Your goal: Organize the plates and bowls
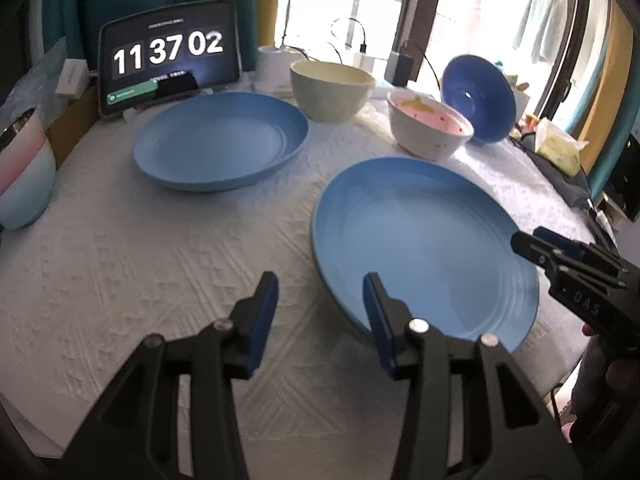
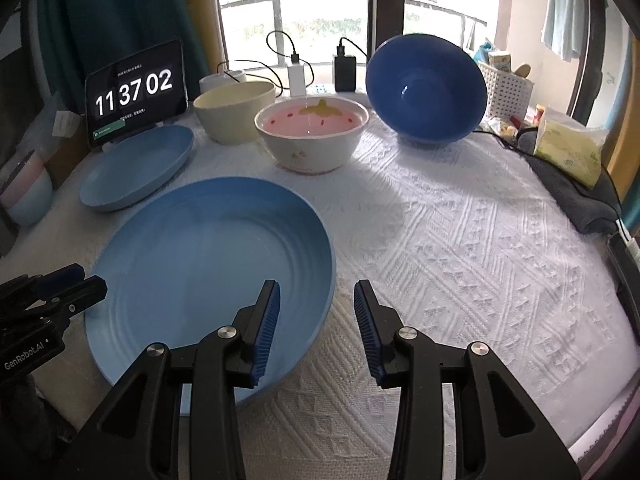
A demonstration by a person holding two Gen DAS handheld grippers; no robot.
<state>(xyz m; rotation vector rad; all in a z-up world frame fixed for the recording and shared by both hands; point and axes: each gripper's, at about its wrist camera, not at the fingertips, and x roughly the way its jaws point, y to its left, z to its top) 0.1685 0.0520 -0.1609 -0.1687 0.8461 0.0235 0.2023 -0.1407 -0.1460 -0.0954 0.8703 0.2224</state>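
Left gripper (image 1: 320, 300) and right gripper (image 2: 316, 308) hover part-open, empty, astride the round glossy blue plate (image 2: 208, 264) rim; bare textured white tablecloth (image 2: 460, 248) alongside.

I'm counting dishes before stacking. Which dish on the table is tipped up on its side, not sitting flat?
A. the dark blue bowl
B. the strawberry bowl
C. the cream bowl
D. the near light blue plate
A: the dark blue bowl stands tilted on its edge with its inside facing the camera, while the cream bowl, strawberry bowl and near plate sit flat.
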